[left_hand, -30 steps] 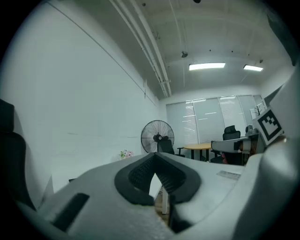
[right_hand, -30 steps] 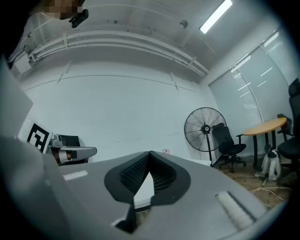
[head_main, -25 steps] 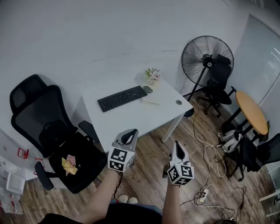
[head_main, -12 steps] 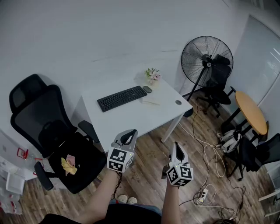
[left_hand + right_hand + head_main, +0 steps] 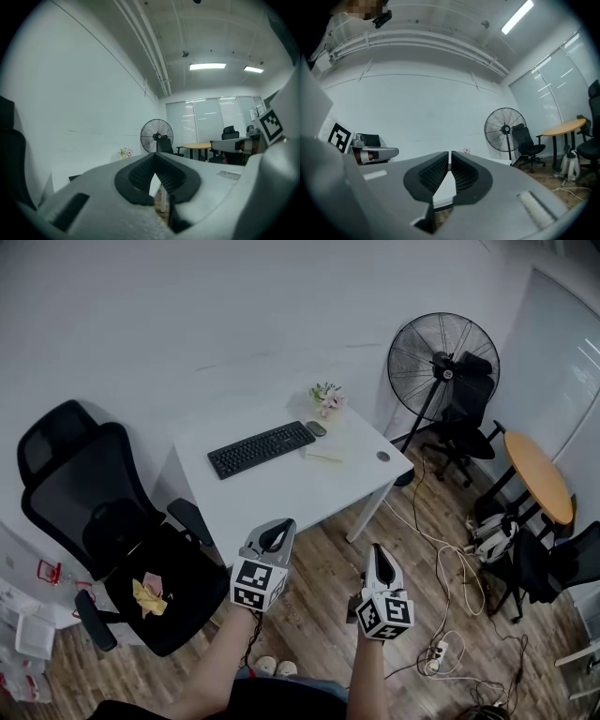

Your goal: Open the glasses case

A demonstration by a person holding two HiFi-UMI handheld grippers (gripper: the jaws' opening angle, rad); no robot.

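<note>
Nothing has changed in the last second: left claw [image 5: 280,526] and right claw [image 5: 378,549] hang closed and empty, short of the table [image 5: 281,488]; opening not begun.

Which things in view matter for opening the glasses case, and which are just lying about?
Job: left gripper, right gripper, both empty; small dark oval item on the desk, possibly the case.
Lying about: keyboard, flowers, fan, office chair.

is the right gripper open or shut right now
Shut. In the right gripper view the right gripper has its jaws together at the tips, with nothing held between them.
</note>
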